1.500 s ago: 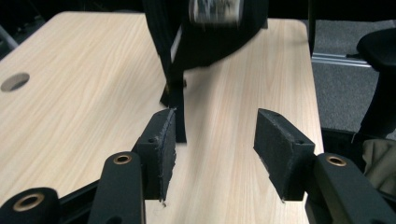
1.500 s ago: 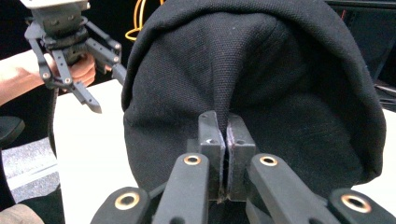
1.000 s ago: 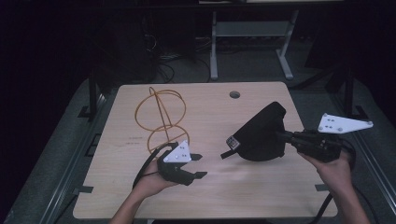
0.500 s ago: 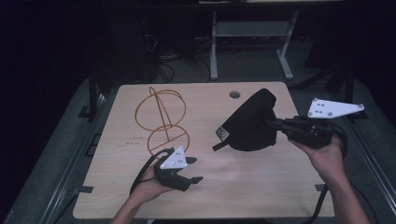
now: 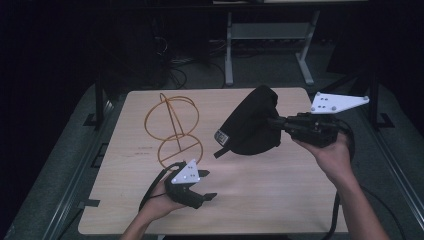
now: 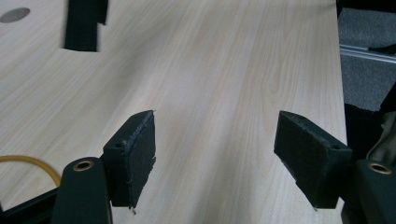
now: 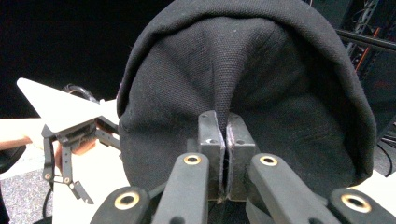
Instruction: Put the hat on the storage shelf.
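A black cap [image 5: 248,128] hangs above the table's right half, pinched by its fabric in my right gripper [image 5: 276,122], which is shut on it. In the right gripper view the cap [image 7: 261,79] bulges over the shut jaws of the right gripper [image 7: 225,128]. A strap with a label dangles from the cap's lower left. An orange wire stand [image 5: 172,129] of two rings stands left of the cap. My left gripper [image 5: 208,185] lies low near the table's front edge, open and holding nothing. Bare wood shows between the fingers of the left gripper [image 6: 215,140].
The wooden table [image 5: 280,200] has a small round hole [image 6: 14,14] near its far edge. A metal frame [image 5: 270,35] and cables stand on the dark floor behind. Dark rails run along both table sides.
My right gripper has lifted the cap and carried it toward the far left, closer to the wire stand. The left gripper has barely shifted near the front edge.
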The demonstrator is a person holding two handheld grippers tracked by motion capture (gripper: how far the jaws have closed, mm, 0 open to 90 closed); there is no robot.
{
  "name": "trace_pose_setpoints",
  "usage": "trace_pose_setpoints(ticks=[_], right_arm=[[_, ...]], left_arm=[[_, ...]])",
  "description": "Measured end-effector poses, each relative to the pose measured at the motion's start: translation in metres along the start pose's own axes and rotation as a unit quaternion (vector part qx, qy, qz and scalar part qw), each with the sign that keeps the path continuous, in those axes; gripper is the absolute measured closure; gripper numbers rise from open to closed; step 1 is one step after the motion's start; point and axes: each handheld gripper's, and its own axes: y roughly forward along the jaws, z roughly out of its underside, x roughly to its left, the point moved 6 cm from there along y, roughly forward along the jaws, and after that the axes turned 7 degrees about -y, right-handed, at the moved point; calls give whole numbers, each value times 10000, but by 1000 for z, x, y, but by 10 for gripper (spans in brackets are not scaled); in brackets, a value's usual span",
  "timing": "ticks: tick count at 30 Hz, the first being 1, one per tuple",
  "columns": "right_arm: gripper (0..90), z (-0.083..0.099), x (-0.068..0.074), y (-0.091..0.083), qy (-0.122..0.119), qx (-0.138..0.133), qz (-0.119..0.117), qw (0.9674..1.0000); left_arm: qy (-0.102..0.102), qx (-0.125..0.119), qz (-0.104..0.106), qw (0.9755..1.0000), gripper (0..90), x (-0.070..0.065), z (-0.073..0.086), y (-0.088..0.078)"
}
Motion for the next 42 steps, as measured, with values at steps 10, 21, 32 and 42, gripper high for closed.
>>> trace_pose_setpoints(ticks=[10,21,32,42], right_arm=[[876,-20,2,18,-113,5,-117,9999],[876,-46,4,40,-228,-25,-277,9994],[876,-73,5,69,-407,46,-486,9980],[876,-93,3,102,-516,176,-605,9967]], left_arm=[[69,13,-4,10000,253,-5,1,4],[157,96,58,9998,242,-9,2,10],[117,39,85,9999,241,-5,0,9],[76,-12,115,9999,242,-5,0,9]])
